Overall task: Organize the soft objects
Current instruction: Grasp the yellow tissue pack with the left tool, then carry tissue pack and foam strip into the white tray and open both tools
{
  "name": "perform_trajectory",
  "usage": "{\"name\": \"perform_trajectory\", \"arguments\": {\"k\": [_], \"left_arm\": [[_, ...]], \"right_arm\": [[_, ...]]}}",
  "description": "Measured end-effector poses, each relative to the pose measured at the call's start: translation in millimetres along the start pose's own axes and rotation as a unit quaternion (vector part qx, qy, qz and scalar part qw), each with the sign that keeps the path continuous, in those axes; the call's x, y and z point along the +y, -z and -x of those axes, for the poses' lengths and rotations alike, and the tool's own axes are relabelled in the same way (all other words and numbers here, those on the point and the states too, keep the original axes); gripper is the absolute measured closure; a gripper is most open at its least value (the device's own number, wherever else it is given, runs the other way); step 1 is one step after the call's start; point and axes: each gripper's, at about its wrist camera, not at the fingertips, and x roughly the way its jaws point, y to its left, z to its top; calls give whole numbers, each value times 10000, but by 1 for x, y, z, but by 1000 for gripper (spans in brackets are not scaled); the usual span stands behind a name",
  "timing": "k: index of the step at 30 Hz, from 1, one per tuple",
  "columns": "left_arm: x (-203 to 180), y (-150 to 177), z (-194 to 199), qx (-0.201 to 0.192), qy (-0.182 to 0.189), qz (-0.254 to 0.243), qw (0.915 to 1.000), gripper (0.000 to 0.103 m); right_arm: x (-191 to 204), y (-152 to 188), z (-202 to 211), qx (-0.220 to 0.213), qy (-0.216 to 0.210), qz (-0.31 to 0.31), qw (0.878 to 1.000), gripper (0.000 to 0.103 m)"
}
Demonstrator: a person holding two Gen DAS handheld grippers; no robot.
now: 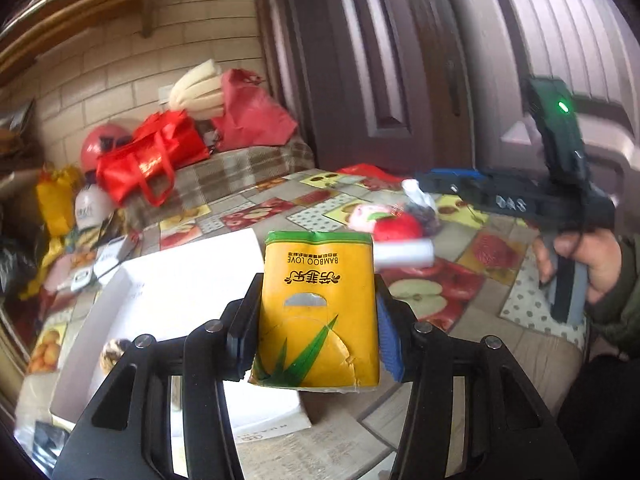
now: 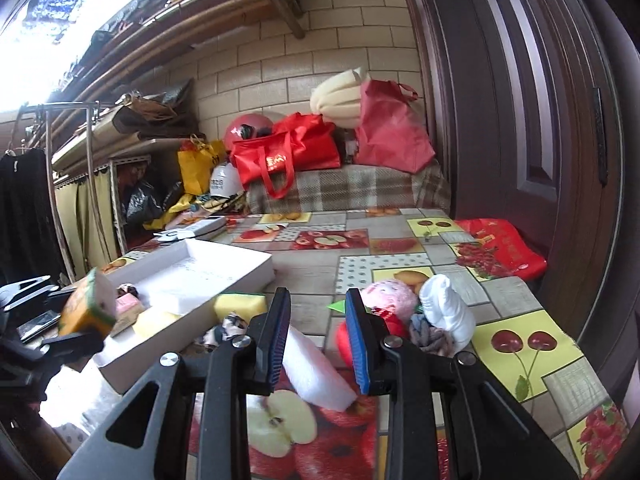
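While the left gripper (image 1: 316,320) pinches the yellow tissue pack (image 1: 318,308) between its pads, the pack stands upright, its long axis running forward along the fingers and its green end pointing away. Beneath and ahead of those jaws lies the white box (image 1: 188,276). The right gripper (image 2: 318,340) is spread, with a white foam block (image 2: 316,376) lying slantwise between its jaws; beyond them crowd a pink plush toy (image 2: 390,296) and a white sock (image 2: 446,312).
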Motion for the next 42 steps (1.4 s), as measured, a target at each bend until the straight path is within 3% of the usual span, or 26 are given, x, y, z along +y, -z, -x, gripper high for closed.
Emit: {"name": "perform_trajectory", "arguments": {"k": [5,11,13,14,15,20,23,26,27,29,32,36,38,42], "left_arm": [[30,2,2,-108,-13,643,9979,54],[33,6,10,-234,-94,744,9969,54],[34,6,10,-229,-81,758,9968,54],[34,6,10,-214,-70,761,9968,54],[35,6,10,-209,-68,766,9968,54],[35,6,10,-194,-64,773,9968,54],[36,5,10,-187,-64,780,9968,54],[35,5,11,-207,-93,762,9968,54],[36,5,11,-206,-96,765,9968,54],[37,6,11,-204,-100,798,9966,54],[37,6,12,-217,-133,834,9962,54],[37,6,16,-325,-277,818,9957,54],[39,7,17,-347,-370,824,9953,54],[47,8,18,-377,-606,846,9939,54]], "right_arm": [[19,1,-5,33,-161,144,9998,77],[18,3,-14,364,-134,199,9990,76],[12,6,-25,788,-174,117,9967,57],[10,6,-30,971,-204,90,9950,28],[9,9,-34,1138,-246,92,9932,14],[24,24,-67,2171,-410,681,9729,14],[34,29,-89,2397,-139,1154,9639,15],[30,38,-114,2866,-95,1189,9506,18],[29,37,-113,2858,-266,1127,9513,25],[30,36,-107,2766,-266,1212,9529,50],[33,28,-84,2276,-80,1304,9650,51],[17,9,-44,1121,-166,405,9927,51],[15,6,-34,752,-187,41,9970,51],[26,-1,-34,426,-205,-192,9987,51]]}}
